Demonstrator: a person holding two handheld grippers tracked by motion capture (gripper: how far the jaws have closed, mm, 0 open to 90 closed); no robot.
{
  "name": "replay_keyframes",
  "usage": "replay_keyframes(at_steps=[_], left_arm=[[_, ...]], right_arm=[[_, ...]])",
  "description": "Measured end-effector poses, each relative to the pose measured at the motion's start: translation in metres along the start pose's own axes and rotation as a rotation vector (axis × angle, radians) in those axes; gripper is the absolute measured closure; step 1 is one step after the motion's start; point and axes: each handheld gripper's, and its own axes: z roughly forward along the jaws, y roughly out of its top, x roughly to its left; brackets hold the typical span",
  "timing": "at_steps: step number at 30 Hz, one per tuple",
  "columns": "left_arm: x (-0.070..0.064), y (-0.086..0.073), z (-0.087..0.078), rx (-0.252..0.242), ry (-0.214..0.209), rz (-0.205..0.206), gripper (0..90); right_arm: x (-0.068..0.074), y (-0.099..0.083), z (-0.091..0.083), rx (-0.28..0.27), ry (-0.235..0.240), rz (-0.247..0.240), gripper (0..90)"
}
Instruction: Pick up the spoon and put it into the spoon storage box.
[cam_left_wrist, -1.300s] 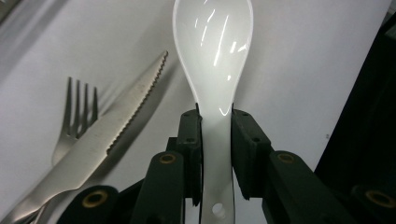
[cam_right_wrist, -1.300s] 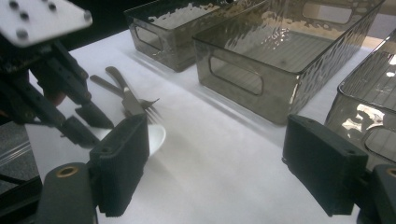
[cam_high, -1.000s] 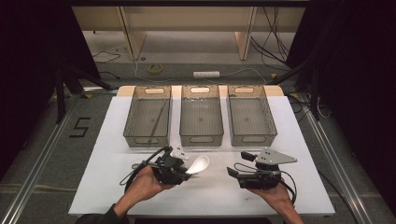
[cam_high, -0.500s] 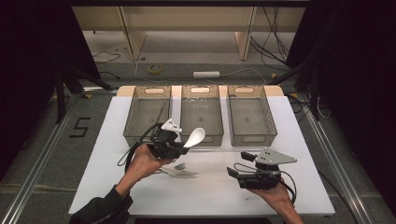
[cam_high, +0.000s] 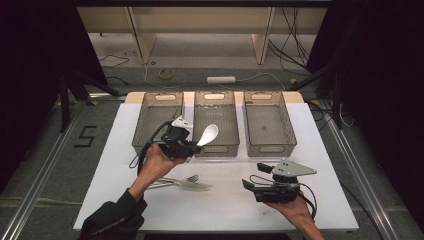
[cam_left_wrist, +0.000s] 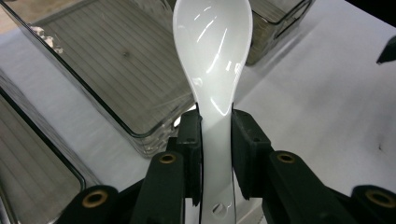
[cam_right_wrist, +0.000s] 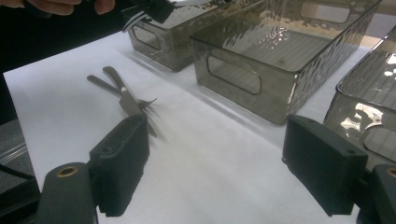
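My left gripper (cam_high: 194, 143) is shut on the handle of a white ceramic spoon (cam_high: 208, 134). It holds the spoon in the air above the front edge of the middle bin (cam_high: 216, 150), bowl pointing up and to the right. In the left gripper view the spoon (cam_left_wrist: 212, 56) stands upright between the two closed jaws of the left gripper (cam_left_wrist: 217, 135). My right gripper (cam_high: 256, 176) rests low over the table's front right, open and holding nothing. In the right gripper view the right gripper (cam_right_wrist: 219, 163) has its jaws wide apart.
Three smoky clear bins stand in a row at the back: left (cam_high: 150, 125), middle, right (cam_high: 287, 127). A metal fork (cam_high: 190, 181) lies across another metal utensil (cam_right_wrist: 100, 84) on the white table (cam_high: 225, 210), between the two hands.
My left gripper has lifted the white spoon off the table's front and carried it away from the person, up to the middle bin's front edge. The right gripper has stayed put.
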Motion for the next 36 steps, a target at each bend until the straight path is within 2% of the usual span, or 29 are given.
replay_keyframes(at_steps=[6,9,15,24,27,31,36], left_arm=[[0.009,0.013,0.002,-0.020,0.015,-0.013,74.2],[0.015,0.020,0.002,-0.021,0.026,-0.007,74.2],[0.025,0.032,0.003,-0.041,0.039,-0.028,74.2],[0.037,0.044,0.017,-0.026,0.034,-0.060,74.2],[0.040,0.049,0.023,-0.031,0.033,-0.076,74.3],[0.041,0.054,0.029,-0.032,0.033,-0.078,74.2],[0.046,0.056,0.036,-0.039,0.040,-0.098,74.2]], right_arm=[[0.000,0.000,0.000,-0.001,0.000,0.000,23.7],[0.000,0.000,0.000,-0.002,0.000,0.000,23.8],[-0.001,0.000,-0.001,-0.004,0.001,0.002,23.7],[0.000,0.000,0.000,-0.005,0.002,0.003,23.6],[0.000,0.000,0.000,-0.003,0.001,0.003,23.6],[-0.001,0.000,0.000,-0.004,0.001,0.002,23.6],[-0.001,-0.001,0.000,-0.001,0.002,0.008,23.7]])
